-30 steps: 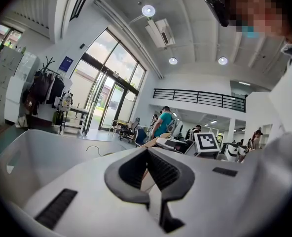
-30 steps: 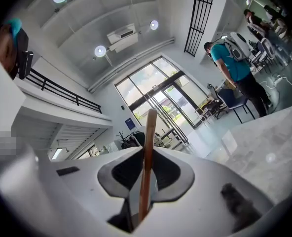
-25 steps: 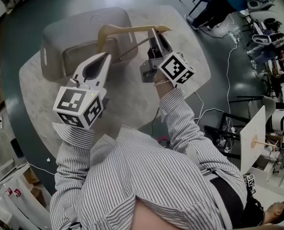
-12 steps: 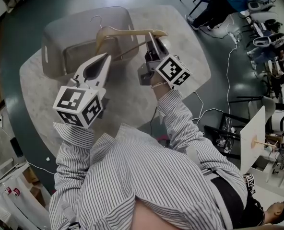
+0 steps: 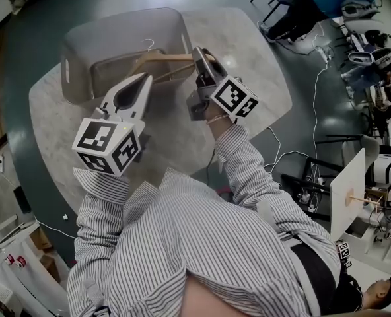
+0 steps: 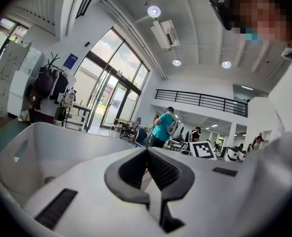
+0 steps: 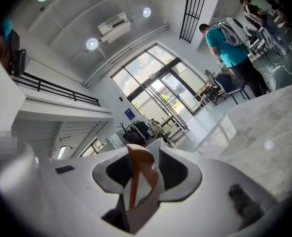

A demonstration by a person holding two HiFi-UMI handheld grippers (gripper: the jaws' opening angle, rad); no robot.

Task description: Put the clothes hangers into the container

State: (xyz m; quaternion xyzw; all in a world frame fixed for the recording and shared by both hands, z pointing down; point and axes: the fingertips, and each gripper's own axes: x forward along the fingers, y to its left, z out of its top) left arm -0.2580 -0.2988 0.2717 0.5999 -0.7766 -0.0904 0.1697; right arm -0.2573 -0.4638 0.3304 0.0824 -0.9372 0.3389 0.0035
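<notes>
One wooden hanger (image 5: 161, 59), a smooth curved tan bar with a wire hook, lies mostly inside the grey plastic container (image 5: 83, 41). Its near end sits between the jaws of the right gripper (image 5: 201, 55), which have just been opening and stand loose around it. Release looks nearly done; pulling clear is left. The left gripper (image 5: 144, 79) is pinched closed and empty, just beside it. The table (image 5: 248, 84) is mottled stone.

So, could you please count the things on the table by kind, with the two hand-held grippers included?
Wooden hanger: 1, its end between the jaws of the right gripper, which have just been opening
Grey container: 1
Grippers: 2, the right gripper and the left gripper
Total: 4
</notes>
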